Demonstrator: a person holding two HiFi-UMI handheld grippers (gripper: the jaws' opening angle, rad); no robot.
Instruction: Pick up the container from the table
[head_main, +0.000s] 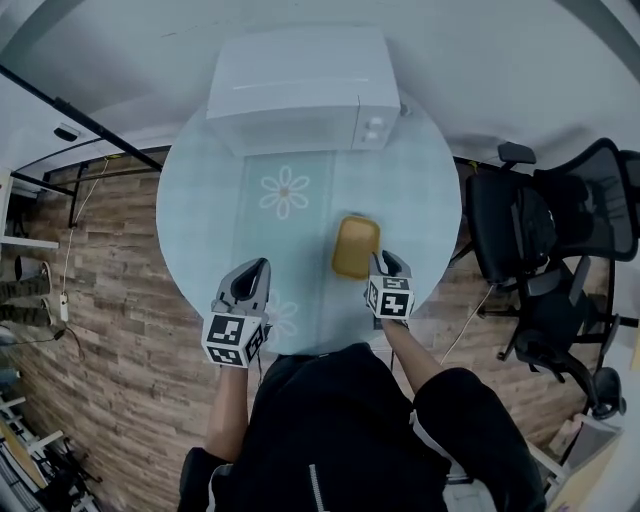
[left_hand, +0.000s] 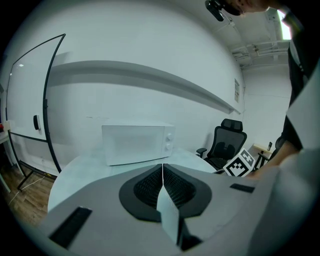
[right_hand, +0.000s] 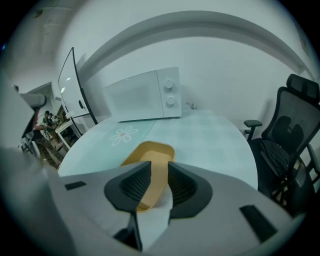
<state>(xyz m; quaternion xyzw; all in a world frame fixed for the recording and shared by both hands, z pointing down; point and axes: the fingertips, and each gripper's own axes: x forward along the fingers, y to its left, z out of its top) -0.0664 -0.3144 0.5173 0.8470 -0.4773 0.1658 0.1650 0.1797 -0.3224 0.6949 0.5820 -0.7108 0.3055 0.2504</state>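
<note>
My left gripper (left_hand: 162, 169) hovers over the near left of the round table (head_main: 430, 180), jaws pressed together on nothing. My right gripper (right_hand: 159, 172) has its jaws apart, framing the near end of the yellow container (head_main: 355, 246), which lies right of centre. A white microwave (head_main: 300, 95) stands at the far edge.

No text, brand or number can be read.

Left cube (head_main: 235, 340), 7 o'clock in head view, and right cube (head_main: 391, 298), 5 o'clock: black-and-white square markers only, no letters.

Microwave (head_main: 300, 90), 12 o'clock: white front, no legible mark.

Wall sign (left_hand: 236, 90), 2 o'clock in left gripper view: print too small to read.
</note>
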